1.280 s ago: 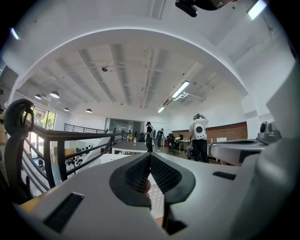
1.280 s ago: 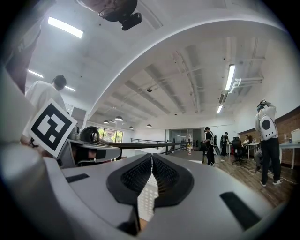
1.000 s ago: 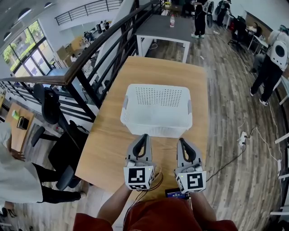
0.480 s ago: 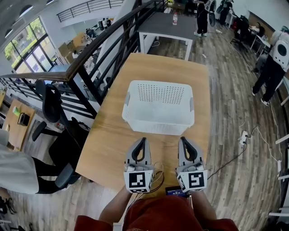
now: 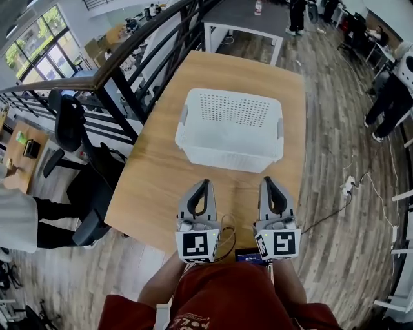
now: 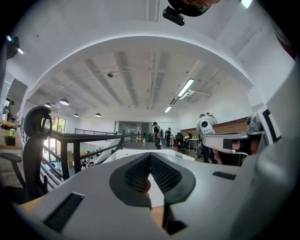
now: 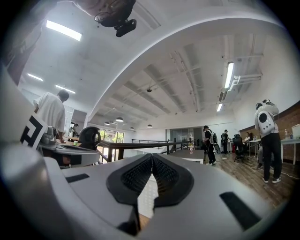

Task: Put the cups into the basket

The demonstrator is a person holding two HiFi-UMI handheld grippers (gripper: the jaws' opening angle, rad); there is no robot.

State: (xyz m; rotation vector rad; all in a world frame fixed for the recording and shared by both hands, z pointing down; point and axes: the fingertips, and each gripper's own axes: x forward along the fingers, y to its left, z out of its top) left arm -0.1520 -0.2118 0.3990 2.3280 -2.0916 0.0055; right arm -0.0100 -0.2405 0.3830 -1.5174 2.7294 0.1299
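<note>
The white perforated basket (image 5: 230, 129) stands in the middle of the wooden table (image 5: 155, 180); what shows of its inside holds nothing. No cup appears in any view. My left gripper (image 5: 205, 184) and right gripper (image 5: 266, 181) hover side by side over the table's near end, a short way in front of the basket's near wall. Both point level at it. In the left gripper view my left gripper (image 6: 150, 154) is shut on nothing, and in the right gripper view my right gripper (image 7: 152, 157) is too. A strip of basket (image 7: 147, 194) shows beneath the tips.
A black railing (image 5: 129, 58) runs along the table's left side, with office chairs (image 5: 68, 126) below it. A grey table (image 5: 258, 19) stands beyond the far end. People stand at the right (image 5: 393, 90). A cable (image 5: 335, 216) trails over the wooden floor on the right.
The head view has shifted, so the basket and table sit lower in the picture. My left gripper has edged slightly forward toward the basket. Both grippers stay shut.
</note>
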